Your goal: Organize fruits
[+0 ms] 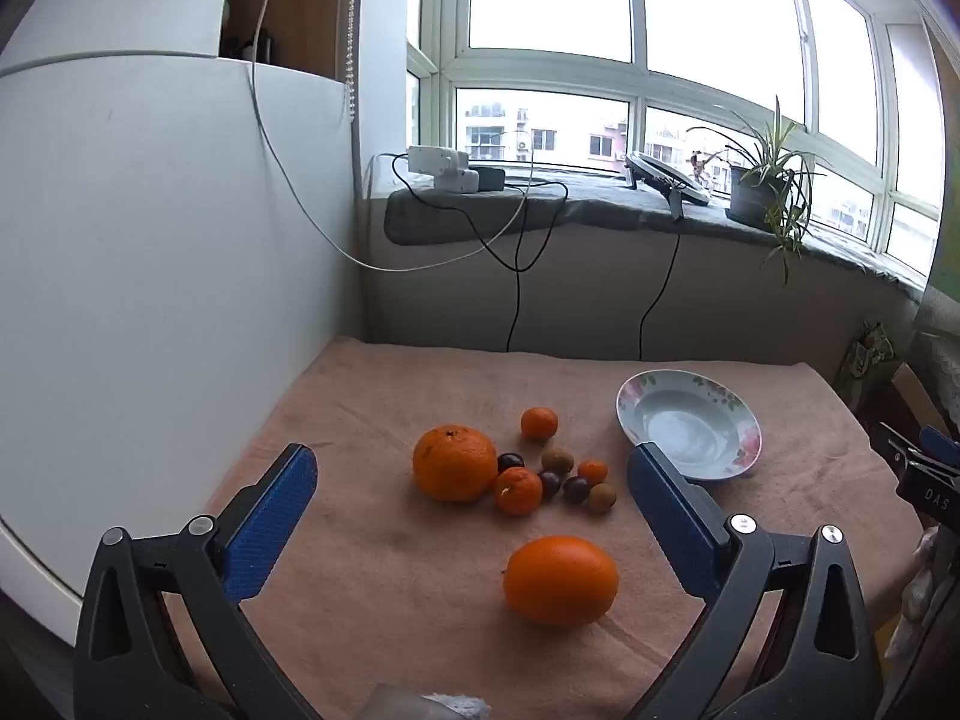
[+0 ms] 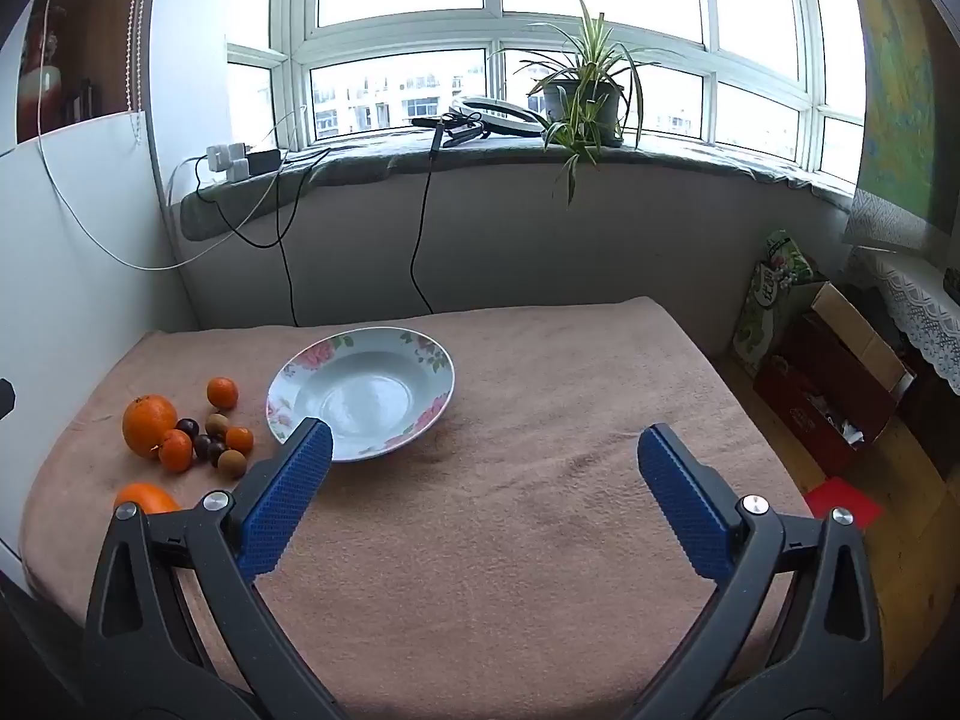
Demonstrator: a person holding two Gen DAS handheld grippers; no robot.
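Fruit is lying loose on the desk [image 2: 540,540] left of the empty plate [image 2: 441,387]. Both grippers, left gripper [image 1: 474,468] and right gripper [image 2: 485,447], are hovering with jaws wide, holding nothing. Nearest orange [image 1: 561,580] is looking firm, smooth and likely to roll; gripping across its middle seems safest.

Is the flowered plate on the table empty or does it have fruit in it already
Empty. The plate shows only its bare pale well in both views; every fruit, like the large orange, lies on the cloth beside it.
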